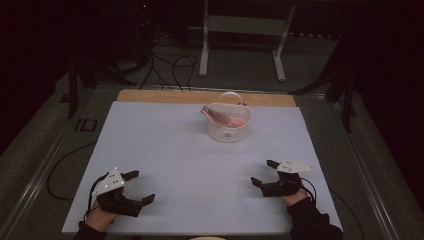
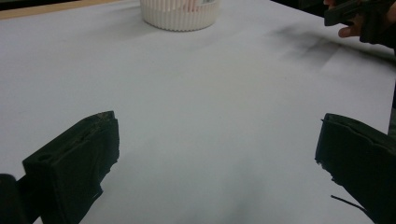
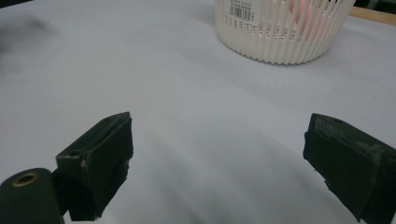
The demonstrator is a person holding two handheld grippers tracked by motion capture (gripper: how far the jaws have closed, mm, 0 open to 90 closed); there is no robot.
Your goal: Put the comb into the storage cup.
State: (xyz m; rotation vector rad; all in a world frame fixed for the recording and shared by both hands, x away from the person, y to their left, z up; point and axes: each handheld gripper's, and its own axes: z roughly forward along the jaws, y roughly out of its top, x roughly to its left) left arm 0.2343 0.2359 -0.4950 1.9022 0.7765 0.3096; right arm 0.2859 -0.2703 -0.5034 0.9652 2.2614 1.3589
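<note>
A white slatted basket (image 1: 229, 124) stands toward the far side of the pale mat (image 1: 165, 165), its thin loop handle raised, and in it lies a pinkish brush-like thing (image 1: 222, 116) whose end pokes over the rim on the basket's left (what exactly it is cannot be told at this size). Both claws sit well short of the basket, on the near side of it. The left gripper (image 1: 139, 188) is near and to the basket's left with its jaws spread wide on nothing. The right gripper (image 1: 264, 172) is near and to the basket's right, likewise spread and empty. In the right gripper view the basket (image 3: 285, 32) is closer ahead than it is in the left gripper view (image 2: 180, 14), so the right one looks the better placed to go in first. To do the reach well, I would bring that claw forward and up over the rim rather than at the wall, keep clear of the handle, and line the jaws across the thing's narrow part. The left claw could steady the basket's wall, since so light a basket may slide or tip.
</note>
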